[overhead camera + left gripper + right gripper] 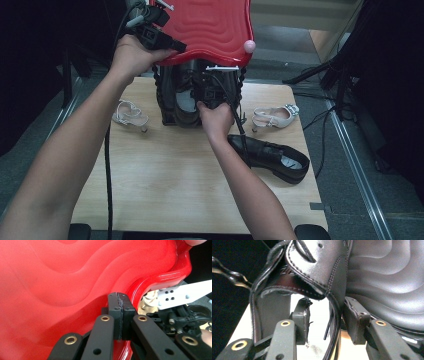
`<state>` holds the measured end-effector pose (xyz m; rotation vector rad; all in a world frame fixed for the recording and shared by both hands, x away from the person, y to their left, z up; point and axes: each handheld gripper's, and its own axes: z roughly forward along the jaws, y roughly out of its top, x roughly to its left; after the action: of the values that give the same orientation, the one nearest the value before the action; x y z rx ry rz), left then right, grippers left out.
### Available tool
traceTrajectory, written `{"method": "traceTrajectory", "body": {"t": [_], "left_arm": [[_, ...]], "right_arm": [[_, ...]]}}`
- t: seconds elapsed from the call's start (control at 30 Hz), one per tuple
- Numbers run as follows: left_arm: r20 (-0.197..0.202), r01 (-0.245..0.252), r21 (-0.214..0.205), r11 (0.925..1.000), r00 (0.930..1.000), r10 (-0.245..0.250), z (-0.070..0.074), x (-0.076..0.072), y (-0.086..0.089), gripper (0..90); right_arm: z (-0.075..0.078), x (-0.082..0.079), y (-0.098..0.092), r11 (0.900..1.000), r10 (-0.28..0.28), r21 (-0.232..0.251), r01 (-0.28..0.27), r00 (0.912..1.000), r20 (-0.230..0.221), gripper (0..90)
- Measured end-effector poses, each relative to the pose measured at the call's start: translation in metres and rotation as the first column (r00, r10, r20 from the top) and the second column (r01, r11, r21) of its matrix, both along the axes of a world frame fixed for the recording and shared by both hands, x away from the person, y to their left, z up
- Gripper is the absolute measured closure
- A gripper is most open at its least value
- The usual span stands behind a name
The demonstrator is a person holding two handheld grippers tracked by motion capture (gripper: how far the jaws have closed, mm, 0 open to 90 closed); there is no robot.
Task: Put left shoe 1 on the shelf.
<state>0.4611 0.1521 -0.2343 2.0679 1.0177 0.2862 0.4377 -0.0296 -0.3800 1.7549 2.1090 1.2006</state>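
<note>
Here, in the high view, a wooden table [165, 190] is seen from above, with two bare arms coming in from the bottom of the frame. At the left of the table a small white sandal [129, 114] is laid on its side. Higher up, in the upper left of the frame, the left gripper [172, 47] is held at the edge of a red lid [210, 25], which is lifted up over a dark box [167, 100] at the back of the table. In the left gripper view, the two black jaws are pressed tight together in the middle of the frame, right against the wavy red lid [62, 277]. Whether the lid's rim is pinched between them cannot be told.

In the middle of the high view, the right gripper [210, 92] is reached into the box, where a black shoe [186, 102] is stood. In the right gripper view, the jaws are spread apart, and the thin side wall of the black shoe [312, 262] is found between them. The pads [358, 320] are not squeezed onto the leather.

Lower right of the middle, a second black shoe [272, 157] is laid flat on the table, near the right arm. At the right of the table, another white sandal [275, 117] is laid on its side.
</note>
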Motion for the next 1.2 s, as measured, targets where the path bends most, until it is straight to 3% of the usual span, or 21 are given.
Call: {"method": "traceTrajectory", "body": {"t": [0.5,0.63,0.7,0.83,0.97,1.1,1.2], "left_arm": [[-0.002,-0.002,0.002,1.0000,1.0000,0.002,0.000,0.000,0.000,90.0],[-0.004,0.000,0.003,1.0000,1.0000,0.000,0.000,0.000,0.000,90.0],[-0.004,0.000,0.004,1.0000,1.0000,0.000,0.001,0.000,0.000,90.0],[-0.004,-0.001,0.004,1.0000,1.0000,0.001,0.001,0.000,0.000,90.0],[-0.005,-0.001,0.005,1.0000,1.0000,0.002,0.001,0.000,0.000,90.0],[-0.007,-0.001,0.003,1.0000,1.0000,0.001,0.001,0.000,0.000,90.0],[-0.009,0.000,0.004,1.0000,1.0000,0.000,0.001,0.001,0.000,90.0]], "right_arm": [[0.009,-0.016,-0.010,0.9979,0.065,0.006,-0.065,0.9978,0.011,57.3],[0.013,-0.025,-0.012,0.9958,0.087,-0.032,-0.086,0.9959,0.026,59.0],[0.015,-0.034,-0.016,0.9916,0.124,-0.040,-0.123,0.9918,0.030,60.7],[0.017,-0.042,-0.023,0.9886,0.147,-0.038,-0.146,0.9885,0.035,64.9],[0.015,-0.056,-0.030,0.9792,0.201,-0.035,-0.200,0.9789,0.038,71.9],[0.002,-0.070,-0.032,0.9629,0.269,-0.033,-0.268,0.9625,0.035,85.7],[-0.010,-0.073,-0.032,0.9599,0.280,-0.023,-0.279,0.9600,0.010,89.0]]}}
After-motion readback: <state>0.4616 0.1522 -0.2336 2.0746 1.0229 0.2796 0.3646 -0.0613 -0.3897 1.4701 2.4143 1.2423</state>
